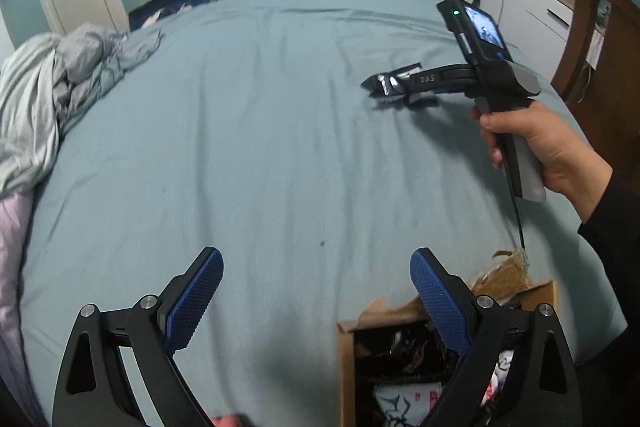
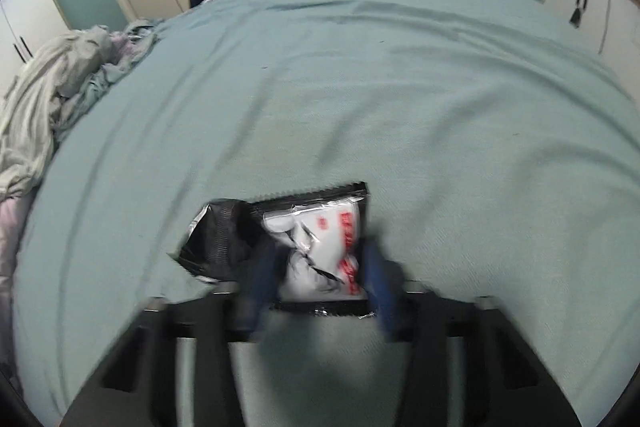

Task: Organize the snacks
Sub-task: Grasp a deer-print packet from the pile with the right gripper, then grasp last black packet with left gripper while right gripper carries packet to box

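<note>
Our right gripper (image 2: 320,263) is clamped on the white packet (image 2: 320,247), far from the box (image 1: 440,347); we should hold firmly, lift straight, carry it there; left gripper (image 1: 316,291) stands apart, empty.

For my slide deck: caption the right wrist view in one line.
Right gripper closed on a white snack packet on the bed, a black packet beside it.
</note>
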### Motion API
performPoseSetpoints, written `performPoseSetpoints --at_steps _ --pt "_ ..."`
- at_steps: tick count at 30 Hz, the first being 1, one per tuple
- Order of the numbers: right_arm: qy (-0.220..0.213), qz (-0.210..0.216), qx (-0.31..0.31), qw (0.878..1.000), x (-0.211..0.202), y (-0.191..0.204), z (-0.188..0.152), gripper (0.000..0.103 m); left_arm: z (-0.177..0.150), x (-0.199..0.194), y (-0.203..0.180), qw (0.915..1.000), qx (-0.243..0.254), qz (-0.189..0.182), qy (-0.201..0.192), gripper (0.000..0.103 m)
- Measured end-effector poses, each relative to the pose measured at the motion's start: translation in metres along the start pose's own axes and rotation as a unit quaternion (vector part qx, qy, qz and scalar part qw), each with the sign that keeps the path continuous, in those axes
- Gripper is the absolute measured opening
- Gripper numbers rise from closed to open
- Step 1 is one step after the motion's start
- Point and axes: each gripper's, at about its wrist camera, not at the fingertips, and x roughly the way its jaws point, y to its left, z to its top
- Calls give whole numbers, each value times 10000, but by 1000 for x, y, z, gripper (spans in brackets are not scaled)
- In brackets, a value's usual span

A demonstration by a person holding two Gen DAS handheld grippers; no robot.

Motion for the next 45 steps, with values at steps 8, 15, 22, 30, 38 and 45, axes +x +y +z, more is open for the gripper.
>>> performPoseSetpoints --at_steps 8,15,22,30,38,45 --pt "-509 701 833 9928 -52 -25 8 27 52 20 -18 9995 270 50 156 96" --pt "-668 413 897 9929 -104 -33 -20 27 139 106 -76 9950 701 -9 711 100" --pt "-494 -594 653 9949 -172 -24 -85 27 175 191 -89 9921 277 302 1184 98" --pt "-748 270 672 9946 -256 9 -191 27 161 186 -72 9935 -22 -64 1140 45" --pt "-492 574 645 9950 -266 9 -202 27 104 49 -44 9985 107 -306 451 45" --pt "-455 529 334 9970 -267 14 -192 27 16 -43 -45 9964 320 -756 198 45"
